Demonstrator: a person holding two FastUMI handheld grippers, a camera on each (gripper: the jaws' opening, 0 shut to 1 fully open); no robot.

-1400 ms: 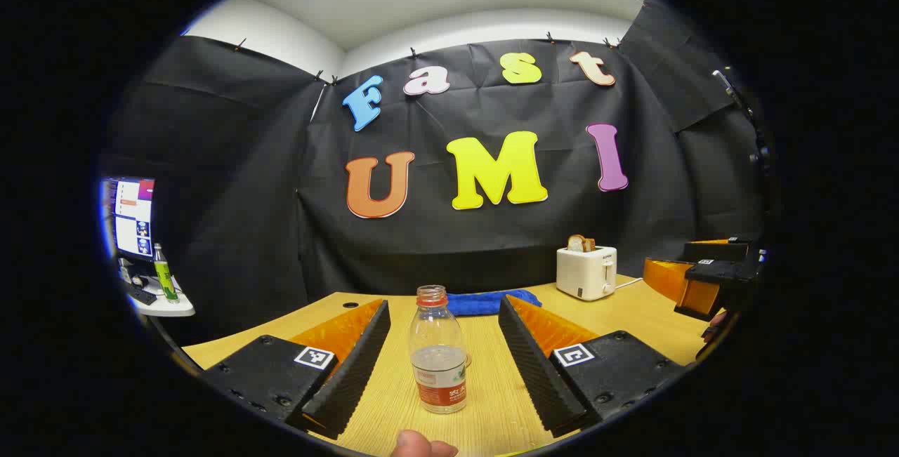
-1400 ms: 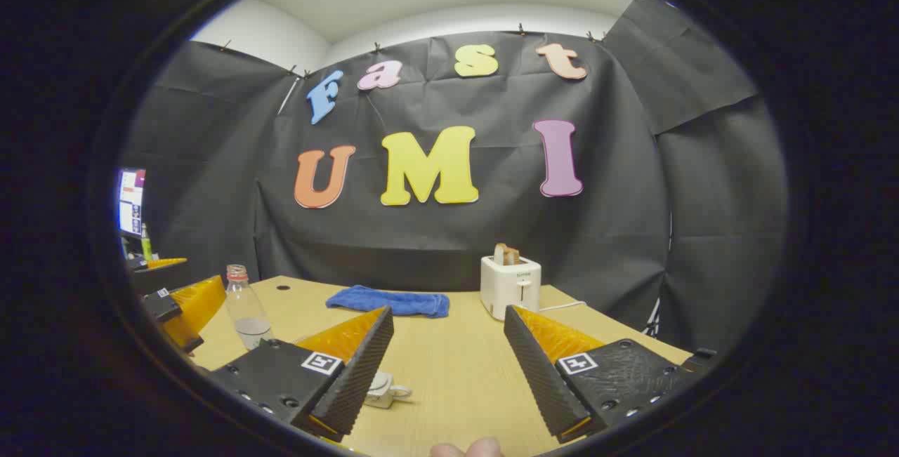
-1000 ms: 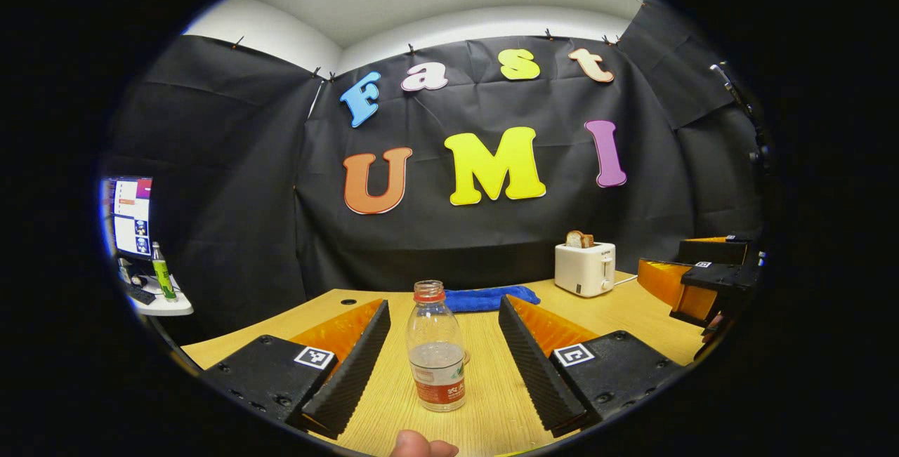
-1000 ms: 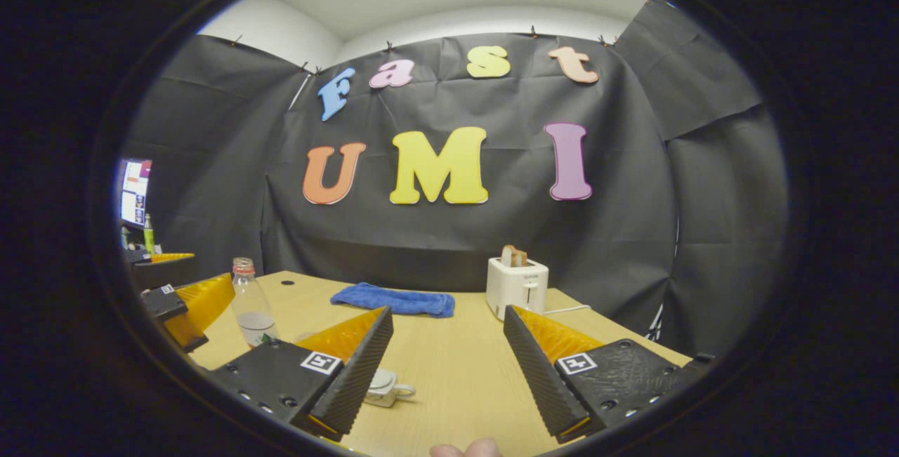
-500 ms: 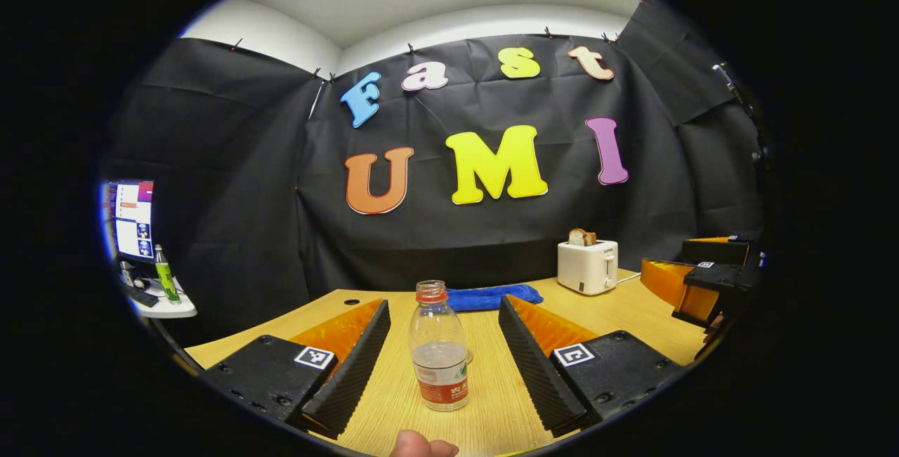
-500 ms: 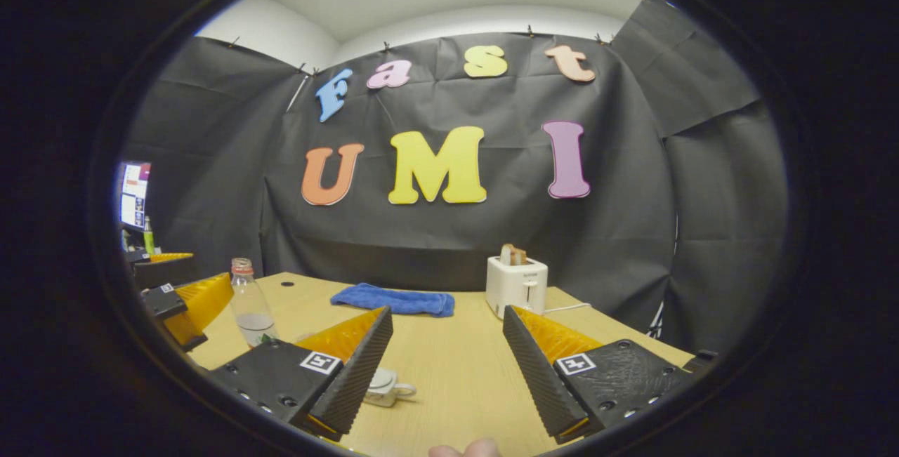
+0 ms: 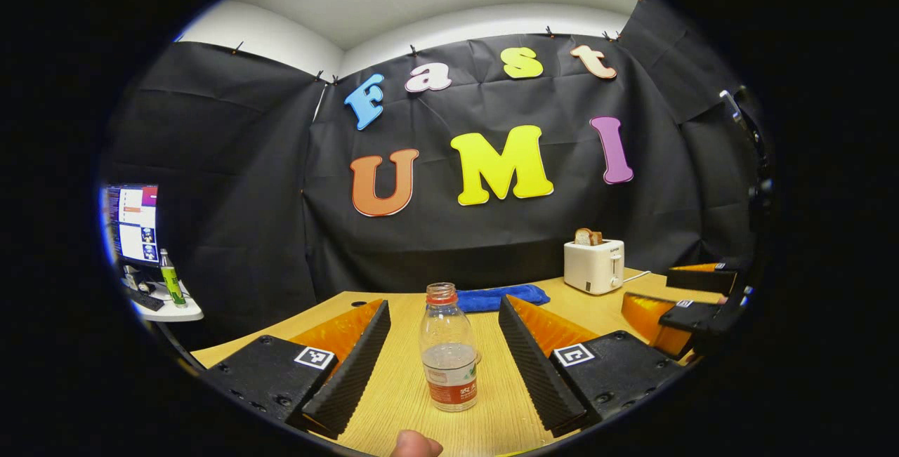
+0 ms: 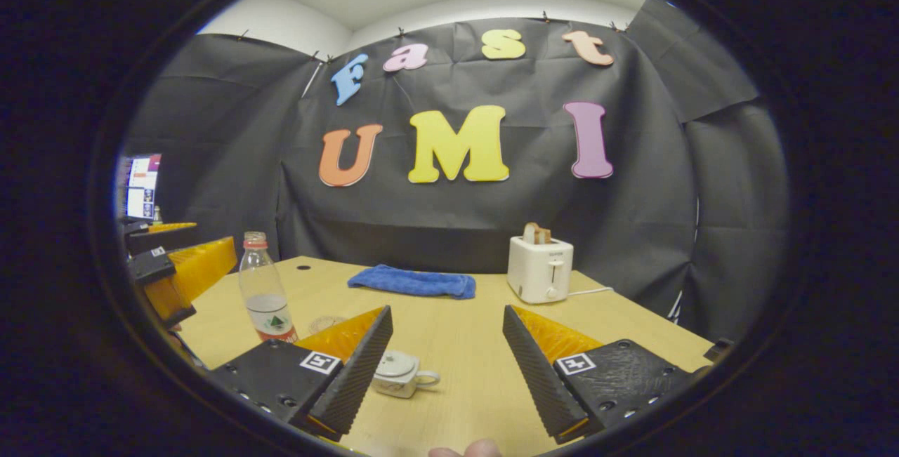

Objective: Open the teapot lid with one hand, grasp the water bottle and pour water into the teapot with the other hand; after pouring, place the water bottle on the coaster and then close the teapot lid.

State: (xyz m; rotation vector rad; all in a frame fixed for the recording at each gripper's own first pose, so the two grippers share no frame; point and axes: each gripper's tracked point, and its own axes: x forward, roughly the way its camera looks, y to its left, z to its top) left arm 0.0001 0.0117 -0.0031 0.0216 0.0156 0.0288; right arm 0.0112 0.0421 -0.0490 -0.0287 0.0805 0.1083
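A clear, uncapped water bottle [image 7: 448, 354] with a red neck ring and a little water stands upright on the wooden table. It sits between the fingers of my left gripper [image 7: 444, 362], which is open and not touching it. In the right gripper view the same bottle [image 8: 264, 299] stands at the left, and a small white teapot [image 8: 400, 374] with its lid on sits just ahead of my open right gripper [image 8: 444, 369], close to its left finger. A round clear coaster [image 8: 324, 322] lies behind the teapot, right of the bottle. The other gripper [image 7: 685, 309] shows at the right edge of the left gripper view.
A blue cloth [image 8: 413, 281] lies at the back of the table [image 8: 463, 330]. A white toaster [image 8: 539, 267] with toast stands at the back right, its cord trailing off right. A side desk with a monitor [image 7: 133, 224] and a green bottle is far left.
The right gripper has tilted down and eased forward, so the teapot and bottle show more fully. In the left gripper view the bottle stays between the fingers and the other gripper sits lower.
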